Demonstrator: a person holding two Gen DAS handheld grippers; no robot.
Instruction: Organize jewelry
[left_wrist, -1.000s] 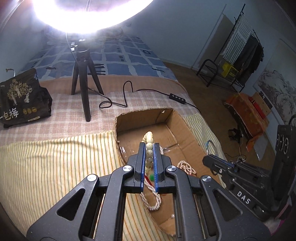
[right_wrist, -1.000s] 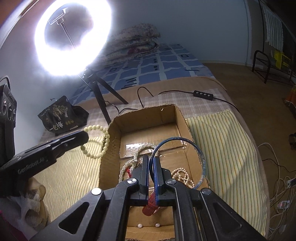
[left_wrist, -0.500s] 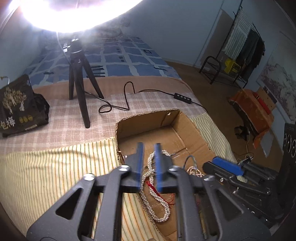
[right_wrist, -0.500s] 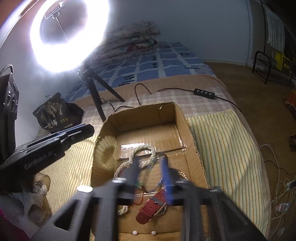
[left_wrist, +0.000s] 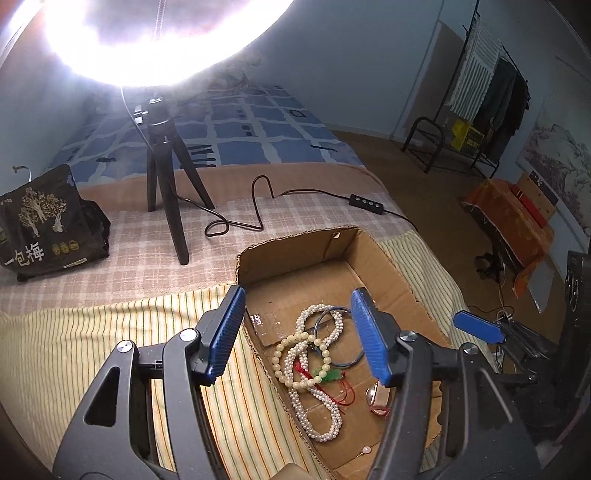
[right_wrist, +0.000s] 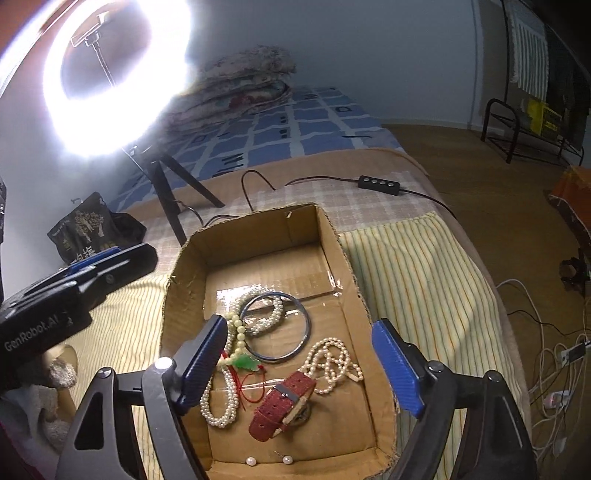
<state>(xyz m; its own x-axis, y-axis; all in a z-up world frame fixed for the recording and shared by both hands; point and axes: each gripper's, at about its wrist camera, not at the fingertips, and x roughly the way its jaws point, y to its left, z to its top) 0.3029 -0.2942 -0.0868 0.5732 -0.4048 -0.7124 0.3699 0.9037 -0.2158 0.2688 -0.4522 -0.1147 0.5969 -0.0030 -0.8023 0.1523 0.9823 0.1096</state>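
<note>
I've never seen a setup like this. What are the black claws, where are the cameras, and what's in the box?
Each claw is a hand-held gripper with a fisheye camera looking along its blue fingers. One picture looks along the left gripper, the other along the right gripper. Both are open and hold nothing. Below lies a cardboard box on a striped cloth. Inside are a pearl necklace, a beaded bracelet, a blue bangle and a red watch.

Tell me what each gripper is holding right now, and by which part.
Nothing. The left gripper and right gripper are both open over the cardboard box; the jewelry lies loose inside.
</note>
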